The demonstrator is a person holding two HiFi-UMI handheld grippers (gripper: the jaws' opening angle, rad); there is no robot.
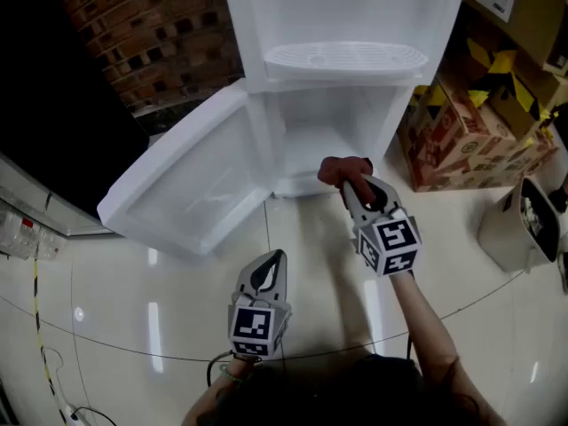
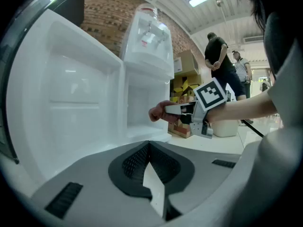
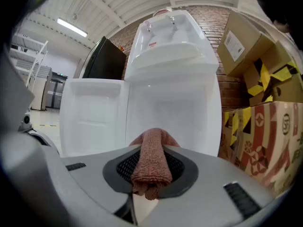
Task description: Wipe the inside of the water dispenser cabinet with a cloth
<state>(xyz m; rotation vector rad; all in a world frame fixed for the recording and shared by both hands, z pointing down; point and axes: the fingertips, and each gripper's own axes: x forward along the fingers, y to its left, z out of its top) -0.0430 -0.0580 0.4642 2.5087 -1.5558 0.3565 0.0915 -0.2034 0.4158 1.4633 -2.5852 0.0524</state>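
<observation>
Now, right gripper (image 1: pixel 351 185) fingers pinch a rust-brown terry cloth (image 3: pixel 151 162) before the white dispenser cabinet (image 1: pixel 311 122); left gripper (image 1: pixel 274 263) fingers together, empty. Best to press flat into the corners.

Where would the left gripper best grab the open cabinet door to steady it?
Its free edge, away from the hinge, coming from the person's side: the door stands swung wide left, and its raised rim gives a thin lip the left gripper, now shut, could likely span once opened.
</observation>
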